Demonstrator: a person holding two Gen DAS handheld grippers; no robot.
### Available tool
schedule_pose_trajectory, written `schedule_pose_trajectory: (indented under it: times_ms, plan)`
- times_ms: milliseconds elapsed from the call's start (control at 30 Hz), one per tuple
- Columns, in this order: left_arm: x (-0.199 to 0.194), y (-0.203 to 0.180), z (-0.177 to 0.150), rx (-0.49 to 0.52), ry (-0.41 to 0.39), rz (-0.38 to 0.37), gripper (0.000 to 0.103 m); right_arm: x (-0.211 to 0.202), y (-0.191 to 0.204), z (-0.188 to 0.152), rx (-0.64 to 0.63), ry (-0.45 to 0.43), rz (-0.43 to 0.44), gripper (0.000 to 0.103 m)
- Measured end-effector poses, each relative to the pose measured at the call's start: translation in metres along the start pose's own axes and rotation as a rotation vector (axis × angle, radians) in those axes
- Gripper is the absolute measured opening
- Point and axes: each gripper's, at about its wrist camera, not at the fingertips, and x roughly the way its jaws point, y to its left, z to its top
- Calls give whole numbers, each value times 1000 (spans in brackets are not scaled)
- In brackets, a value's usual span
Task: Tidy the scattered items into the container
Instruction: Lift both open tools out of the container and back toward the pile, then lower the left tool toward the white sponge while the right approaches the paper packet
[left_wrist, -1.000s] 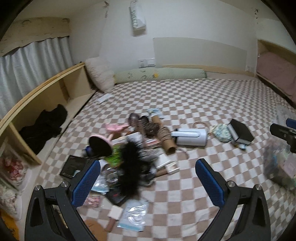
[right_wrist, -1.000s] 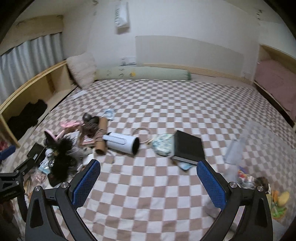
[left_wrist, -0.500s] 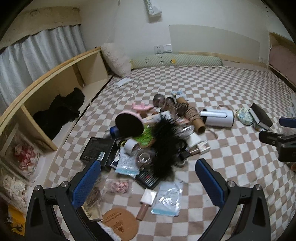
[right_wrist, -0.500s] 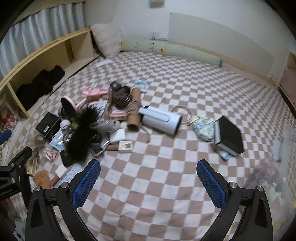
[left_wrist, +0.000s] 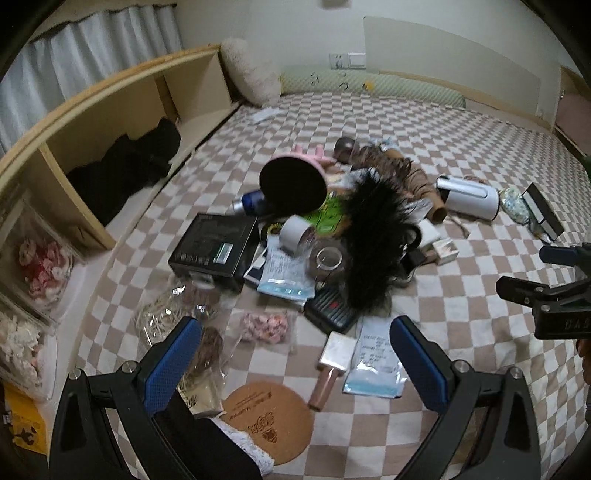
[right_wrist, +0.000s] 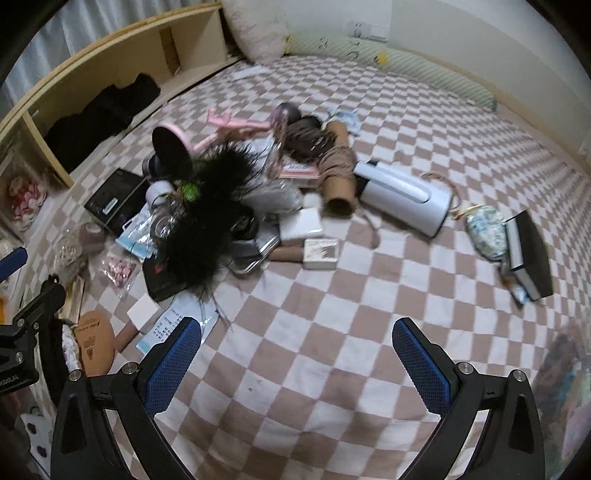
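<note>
Both empty, jaws spread: left gripper (left_wrist: 295, 354) above the pile (left_wrist: 332, 236) at the bed's (right_wrist: 332, 295) left edge, right gripper (right_wrist: 295, 354) over bare checks. Container (right_wrist: 569, 369) (blurred) at right edge. Risk: black feathers (right_wrist: 207, 221) snagging neighbours, slippery packets (left_wrist: 373, 362) sliding out.

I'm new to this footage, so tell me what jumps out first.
A big heap of clutter sits mid-bed on the checked blanket, topped by a black feathery thing. A white cylinder lies on its side to the heap's right, with a black box further right. Both the left gripper and the right gripper are open and empty, above the blanket.
</note>
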Motion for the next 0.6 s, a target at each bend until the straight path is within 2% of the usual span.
schedule_pose_trajectory:
  times_ms: [233,333,433,500,533,600]
  plan:
    - [15,6,-7,-2,46,-1,102,19,10,-3,4,32,32,103]
    - [22,4,-9,11,71,-5,93,26,15,-4,1,45,44,96]
    - [29,1,-14,29,104,-16,90,32,21,-6,0,61,58,95]
    - [33,-2,-16,43,130,-30,77,38,25,-8,-4,83,55,79]
    - [37,-3,-18,45,147,-37,72,41,26,-9,1,95,58,78]
    - [43,-5,-21,44,184,-57,72,46,28,-12,13,113,73,78]
